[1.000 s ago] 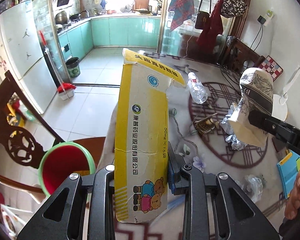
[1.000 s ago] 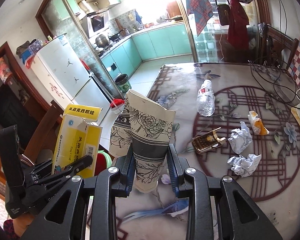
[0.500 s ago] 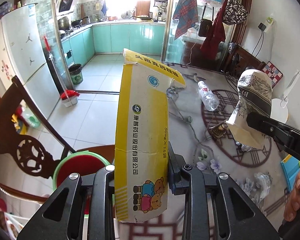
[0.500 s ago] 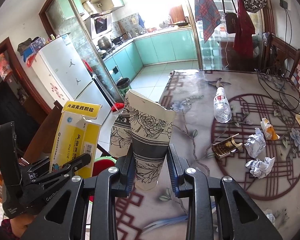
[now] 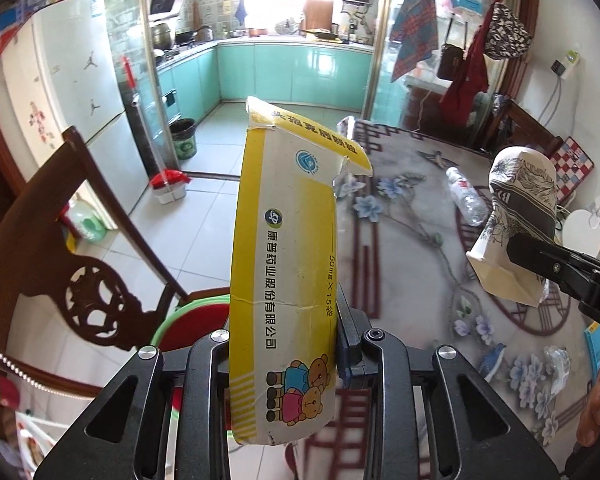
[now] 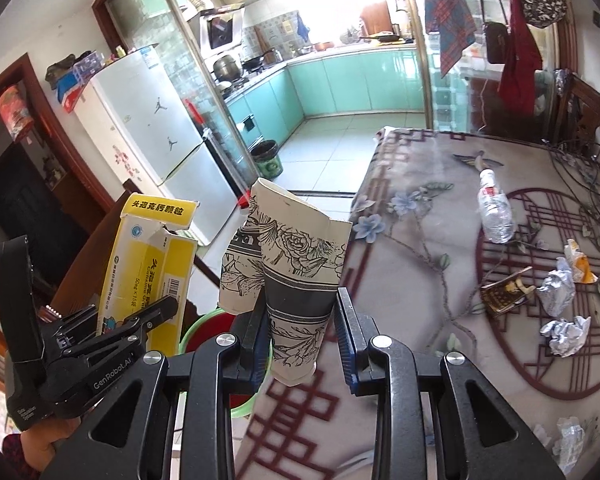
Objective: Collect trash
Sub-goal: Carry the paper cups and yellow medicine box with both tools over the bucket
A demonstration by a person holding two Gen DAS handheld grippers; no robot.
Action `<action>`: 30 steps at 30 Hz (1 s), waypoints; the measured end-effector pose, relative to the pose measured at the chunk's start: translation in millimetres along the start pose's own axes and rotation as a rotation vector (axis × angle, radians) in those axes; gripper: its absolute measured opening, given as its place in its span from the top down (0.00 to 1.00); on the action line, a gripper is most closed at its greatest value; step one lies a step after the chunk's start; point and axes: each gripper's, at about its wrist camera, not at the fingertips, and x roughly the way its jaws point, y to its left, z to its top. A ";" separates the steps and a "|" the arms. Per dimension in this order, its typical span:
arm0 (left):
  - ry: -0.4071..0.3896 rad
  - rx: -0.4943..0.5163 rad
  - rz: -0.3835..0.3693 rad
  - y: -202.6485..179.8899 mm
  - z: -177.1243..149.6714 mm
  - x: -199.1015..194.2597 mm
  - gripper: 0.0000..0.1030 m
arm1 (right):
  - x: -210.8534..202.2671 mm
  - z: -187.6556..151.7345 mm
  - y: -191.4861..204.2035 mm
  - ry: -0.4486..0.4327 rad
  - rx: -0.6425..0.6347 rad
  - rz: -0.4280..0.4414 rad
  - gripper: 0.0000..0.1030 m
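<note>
Both my grippers shifted off table toward its edge since earlier frame; red bin with green rim now sits below them. Left gripper clamped on yellow carton, held upright. Right gripper clamped on crushed paper cup. Further out on table: crumpled papers, flattened packet, plastic bottle

Your left hand-held gripper clamps a tall yellow-and-white cardboard medicine box upright. Right of the box, your right hand-held gripper pinches a crushed floral paper cup above the patterned desk.
</note>
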 end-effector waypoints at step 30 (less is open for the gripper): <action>0.169 -0.152 0.132 111.5 -23.4 53.3 0.72 | 139.4 -11.0 79.3 0.238 -0.119 0.119 0.74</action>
